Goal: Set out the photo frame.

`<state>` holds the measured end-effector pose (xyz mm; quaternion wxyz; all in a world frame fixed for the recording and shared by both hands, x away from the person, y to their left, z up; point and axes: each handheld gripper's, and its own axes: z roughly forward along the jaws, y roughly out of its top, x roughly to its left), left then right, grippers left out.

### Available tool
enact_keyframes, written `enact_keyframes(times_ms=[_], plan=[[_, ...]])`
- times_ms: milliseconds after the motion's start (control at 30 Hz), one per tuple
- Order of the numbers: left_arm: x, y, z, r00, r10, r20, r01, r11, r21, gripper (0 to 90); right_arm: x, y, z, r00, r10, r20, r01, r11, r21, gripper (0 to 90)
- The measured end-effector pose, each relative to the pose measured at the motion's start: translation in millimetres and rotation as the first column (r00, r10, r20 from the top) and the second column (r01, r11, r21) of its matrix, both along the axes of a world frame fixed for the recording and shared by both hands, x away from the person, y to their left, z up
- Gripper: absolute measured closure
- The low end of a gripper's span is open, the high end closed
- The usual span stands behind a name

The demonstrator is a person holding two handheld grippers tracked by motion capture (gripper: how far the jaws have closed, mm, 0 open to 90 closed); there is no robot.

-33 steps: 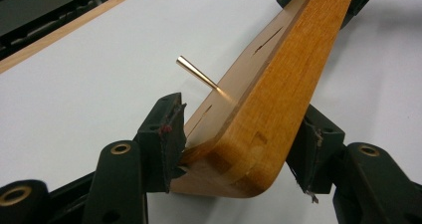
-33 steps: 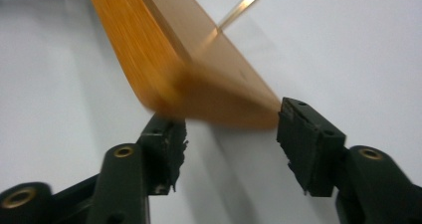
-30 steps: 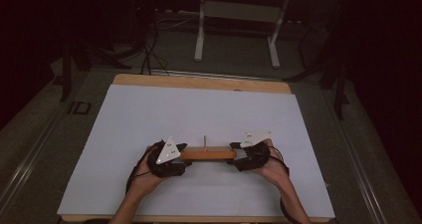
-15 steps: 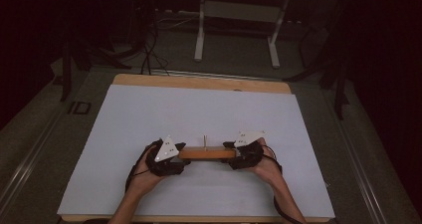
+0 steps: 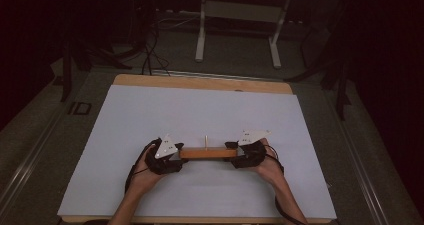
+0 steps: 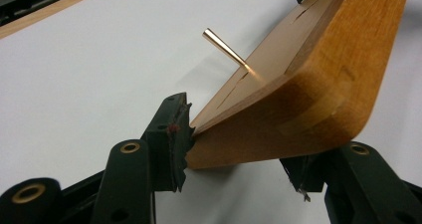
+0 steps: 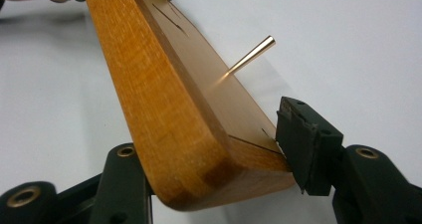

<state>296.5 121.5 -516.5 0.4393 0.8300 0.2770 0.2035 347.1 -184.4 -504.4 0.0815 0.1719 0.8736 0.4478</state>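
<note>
A long wooden block (image 5: 208,153) is seen lying on a white sheet (image 5: 200,110) that covers a wooden table (image 5: 200,81), near the table's front edge and roughly midway across it; the block's long axis is laid from side to side, parallel to that front edge, with one end pointed at each gripper. A thin brass-coloured pin (image 5: 205,140) is set upright in the block's top face near its middle; in the left gripper view the pin (image 6: 225,48) is shown slanted only because the camera is tilted.

The block's left end is enclosed by the left gripper (image 5: 172,157), held in the person's left hand (image 5: 145,171); in the left gripper view the near corner of the block (image 6: 298,84) is pressed by one toothed jaw and flanked by the other, and these jaws have just been closing, so the end is gripped. The right end is bracketed by the right gripper (image 5: 240,155), held in the right hand (image 5: 270,167); in the right gripper view the block (image 7: 169,109) is met at its corner by one jaw pad, the other jaw being hidden beneath the wood; these jaws have just been closing, and a full clench cannot be told.
</note>
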Motion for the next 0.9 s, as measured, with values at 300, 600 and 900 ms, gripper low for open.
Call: enact_keyframes(times_ms=[300,600,900], plan=[[2.6,-1.4,-1.4,1.0000,0.003,-0.006,-0.003,0.9999,-0.015,49.9,6.0,-4.8,-5.0,0.9997,-0.019,-0.018,0.019,0.999,0.029,45.4],[3.3,-3.1,-1.4,0.9999,0.004,0.009,-0.004,0.9999,0.010,50.4,7.0,-6.7,-7.7,0.9997,-0.024,-0.005,0.024,1.000,0.011,48.3],[2.9,-5.8,-0.1,0.9981,0.001,0.062,-0.005,0.9977,0.068,52.9,4.8,-5.4,-5.4,0.9997,-0.012,0.019,0.012,1.000,-0.003,51.9]])
